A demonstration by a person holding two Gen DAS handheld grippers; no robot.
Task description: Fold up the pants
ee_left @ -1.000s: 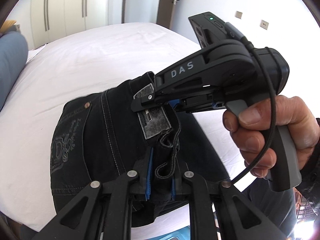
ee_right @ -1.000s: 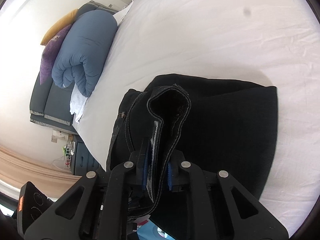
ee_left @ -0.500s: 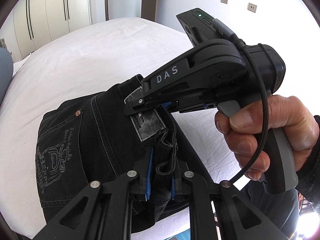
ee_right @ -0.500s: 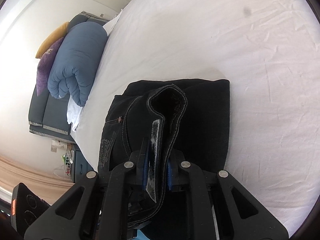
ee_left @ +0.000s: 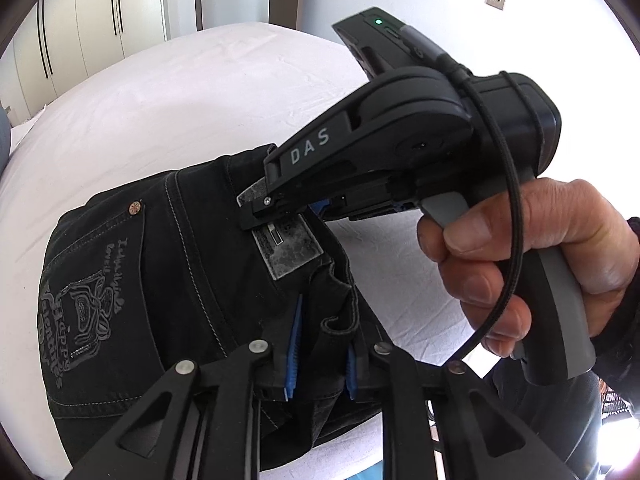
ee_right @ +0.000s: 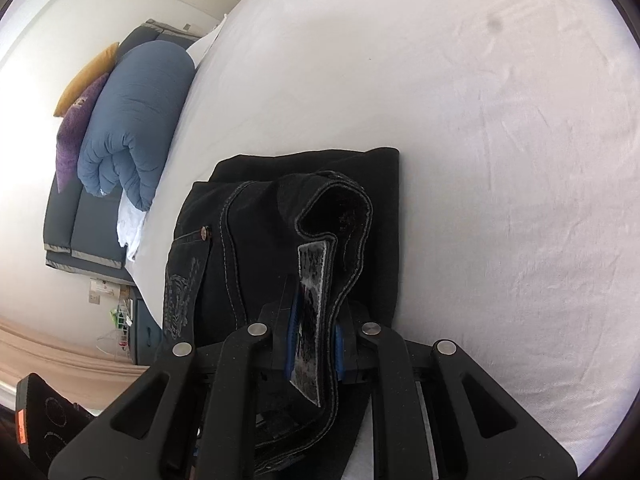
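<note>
Fingers of the left gripper (ee_left: pixel 318 350) are closed on the waistband of the black pants (ee_left: pixel 168 280), blue pads pressing the bunched cloth from both sides. Right gripper (ee_right: pixel 314 344) fingers likewise clamp the waistband, right at the grey label patch (ee_right: pixel 314 276); the person's right hand (ee_left: pixel 532 264) squeezes its trigger handle.

Edges: pants lie folded on the white bed (ee_right: pixel 480 120), near its front edge below the fingers. The far fold edge ends just ahead of the right fingers. Beyond and to the right of it, open sheet runs wide.

Change: against a second ago, the folded stack reaches less far ahead of the right fingers and looks narrower; more bare sheet shows to its right. In the left wrist view the pocket embroidery (ee_left: pixel 80 304) sits lower and further left than before.

Surface and room: sheet lightly wrinkled, one small dark spot (ee_right: pixel 497 22) far ahead. Blue rolled duvet (ee_right: pixel 136 120) and purple cushion (ee_right: pixel 76 132) lie left of the right fingers. White wardrobe doors (ee_left: pixel 100 20) stand beyond the bed.
</note>
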